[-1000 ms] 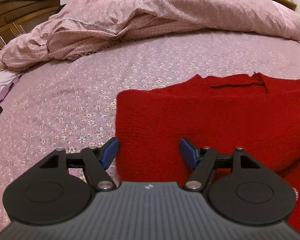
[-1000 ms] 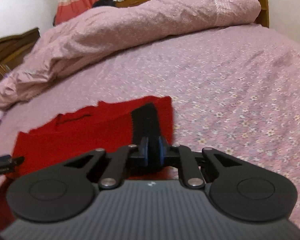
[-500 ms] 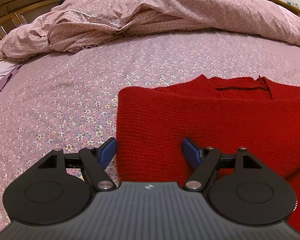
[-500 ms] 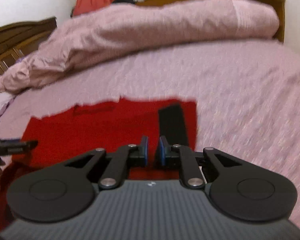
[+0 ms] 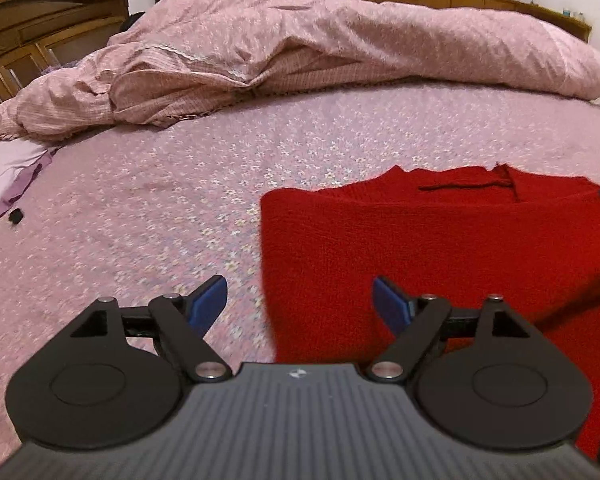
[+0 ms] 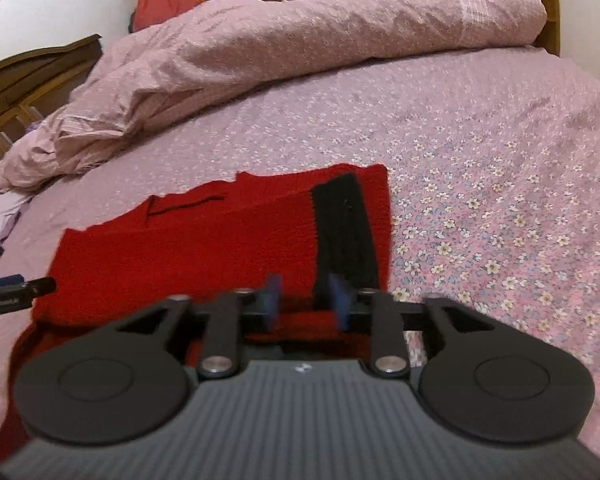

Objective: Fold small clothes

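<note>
Red knitted garment (image 6: 204, 248): flat on the flowered pink bedsheet (image 6: 480, 152), toward its near edge; black knitted band (image 6: 346, 232) on top; near part hidden behind gripper bodies.
Left gripper (image 5: 300, 300): spread wide, just been opening, pinching nothing.
Right gripper (image 6: 305, 297): parted, just been opening, pads blurred, nothing gripped.
Writing: white lettering on left gripper's tip in right view, unreadable.
</note>
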{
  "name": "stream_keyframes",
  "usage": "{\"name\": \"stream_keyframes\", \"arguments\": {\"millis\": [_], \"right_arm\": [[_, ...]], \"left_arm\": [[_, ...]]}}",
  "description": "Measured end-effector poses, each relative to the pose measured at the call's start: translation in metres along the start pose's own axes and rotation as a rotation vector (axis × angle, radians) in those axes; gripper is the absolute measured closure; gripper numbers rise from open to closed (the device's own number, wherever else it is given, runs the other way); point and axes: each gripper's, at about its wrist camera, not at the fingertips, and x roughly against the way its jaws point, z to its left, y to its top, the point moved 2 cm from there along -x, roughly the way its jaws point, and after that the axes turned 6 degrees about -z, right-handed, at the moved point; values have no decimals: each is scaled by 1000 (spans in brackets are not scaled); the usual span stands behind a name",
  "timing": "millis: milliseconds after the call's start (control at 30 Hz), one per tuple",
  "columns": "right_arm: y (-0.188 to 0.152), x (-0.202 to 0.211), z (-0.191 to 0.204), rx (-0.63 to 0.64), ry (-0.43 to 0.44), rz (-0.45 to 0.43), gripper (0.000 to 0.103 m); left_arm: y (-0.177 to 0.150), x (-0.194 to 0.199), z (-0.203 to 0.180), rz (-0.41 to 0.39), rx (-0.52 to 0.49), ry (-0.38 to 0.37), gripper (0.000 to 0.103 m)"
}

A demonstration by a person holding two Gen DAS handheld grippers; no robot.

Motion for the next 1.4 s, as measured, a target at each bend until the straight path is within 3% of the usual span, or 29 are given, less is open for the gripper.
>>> {"name": "stream_keyframes", "arguments": {"millis": [33, 267, 533, 700, 800, 933, 1167, 1400], "right_arm": [[-1, 7, 0, 0, 0, -2, 51], [-13, 39, -1, -13, 20, 49, 52], [-22, 72, -1, 66, 25, 112, 52], [-30, 80, -19, 14, 3, 200, 52], [-39, 87, -28, -23, 14, 233, 52], [-51, 95, -38, -56, 39, 284, 52], [-71, 90, -38, 2, 84, 413, 52], [-87, 71, -36, 7, 131, 475, 53]], "left_arm": [[-1, 8, 3, -1, 11, -3, 19], [-24, 57, 21, 19, 75, -15, 19], [-57, 103, 34, 39, 35, -10, 19], [-86, 117, 46, 97, 83, -15, 19], [-96, 122, 52, 127, 124, -48, 19], [-106, 123, 52, 154, 101, -72, 19], [-116, 111, 49, 197, 89, -128, 19], [-123, 90, 39, 198, 49, -214, 19]]}}
